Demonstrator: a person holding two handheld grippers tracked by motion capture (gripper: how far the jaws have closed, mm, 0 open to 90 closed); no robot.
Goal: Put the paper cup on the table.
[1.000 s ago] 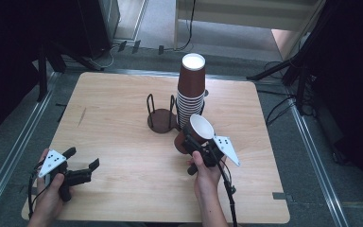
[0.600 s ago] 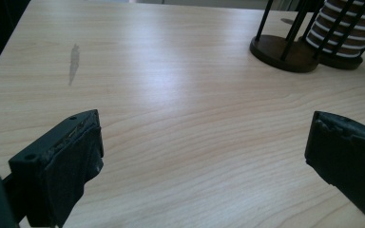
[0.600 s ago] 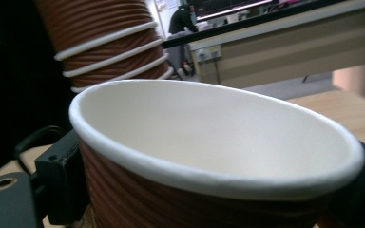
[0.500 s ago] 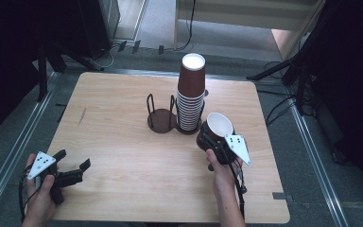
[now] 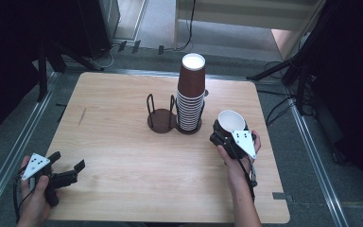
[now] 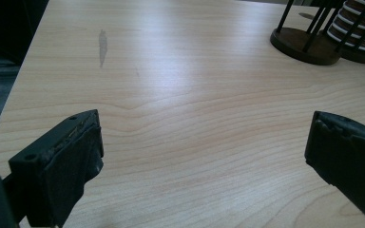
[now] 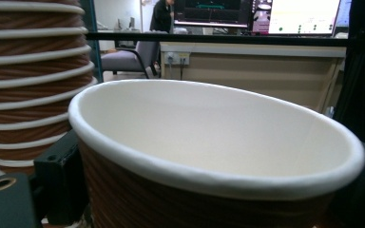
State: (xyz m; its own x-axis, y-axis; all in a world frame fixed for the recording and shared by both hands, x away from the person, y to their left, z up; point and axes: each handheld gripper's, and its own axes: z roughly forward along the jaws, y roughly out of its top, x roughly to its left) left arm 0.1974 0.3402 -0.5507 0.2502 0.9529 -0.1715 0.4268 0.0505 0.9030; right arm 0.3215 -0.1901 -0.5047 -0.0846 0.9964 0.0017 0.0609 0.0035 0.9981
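- High view, bottom of the frame: the left gripper (image 5: 66, 172) sits low at the lower left corner of the table (image 5: 123, 156), jaws spread wide with nothing between them; the left gripper view confirms bare wood between the two pads.
- Right of centre, the right gripper (image 5: 224, 135) is clenched around a single brown paper cup (image 5: 230, 121), mouth up and tilted slightly, held just beside the stack.
- Mid-frame, the stack of cups (image 5: 190, 97) stands upside down in one ring of a dark two-ring holder (image 5: 160, 118); the other ring is empty.
- Risk, as I judge it: the held cup is thin-walled, so a hard squeeze could buckle its rim; its oval look in the right gripper view may be perspective alone.
- Second risk: swinging the cup near the tall stack could knock it sideways out of the holder.
- Far background of the right gripper view shows lit screens; no brand, label or writing is readable anywhere.
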